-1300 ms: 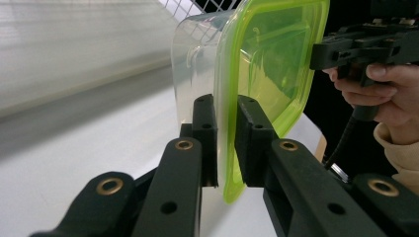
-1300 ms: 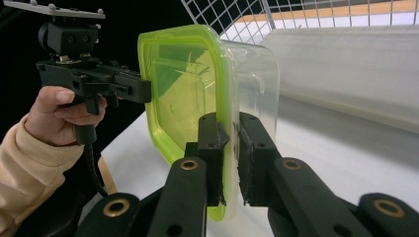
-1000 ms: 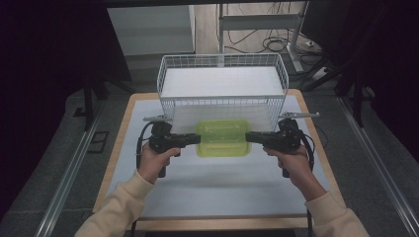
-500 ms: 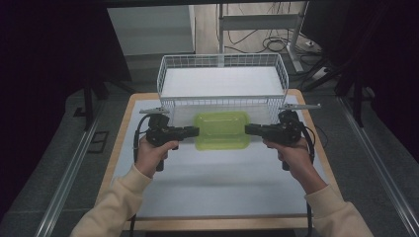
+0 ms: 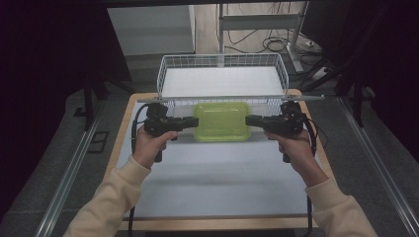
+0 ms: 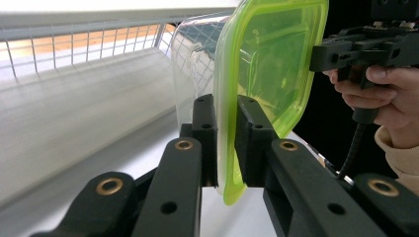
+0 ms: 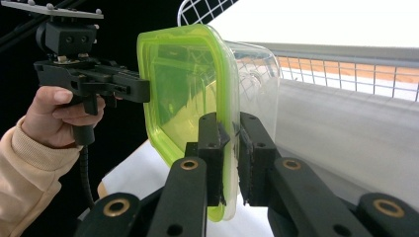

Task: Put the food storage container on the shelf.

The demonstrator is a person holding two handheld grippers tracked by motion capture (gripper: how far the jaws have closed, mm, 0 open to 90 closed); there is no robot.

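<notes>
**Risk of Dropping or Snagging the Container at the Basket Wall**

The container (image 5: pixel 221 121), a clear tub with a green lid, hangs above the table (image 5: pixel 217 182), just at the near wall of the wire basket (image 5: pixel 222 61). The left gripper (image 5: pixel 190 122) pinches its left edge; the right gripper (image 5: pixel 253 120) pinches its right edge. In the left gripper view, both jaws are pressed on the green lid (image 6: pixel 267 64) rim, with the clear tub (image 6: pixel 195 59) on the far side. In the right gripper view, the jaws close on the same rim where the lid (image 7: pixel 183 84) meets the tub (image 7: pixel 254 84).

Probable faults from this state:

1. Slip. Each gripper holds only a thin strip of rim. The plastic looks smooth and flexible. If one hand pulls outward or twists, the rim can likely slide out of the jaws and the container falls on that side.

2. Lid separation. The grip bears mostly on the lid edge. If the lid is not snapped firmly, the tub may drop away from it.

3. Collision. The container sits close to the top rail of the basket wall. If it travels forward without enough height, the tub bottom probably catches the rail and tips.

4. Uneven motion. The two hands must move together. A lag in one hand tilts the container and loads the other grip.
</notes>
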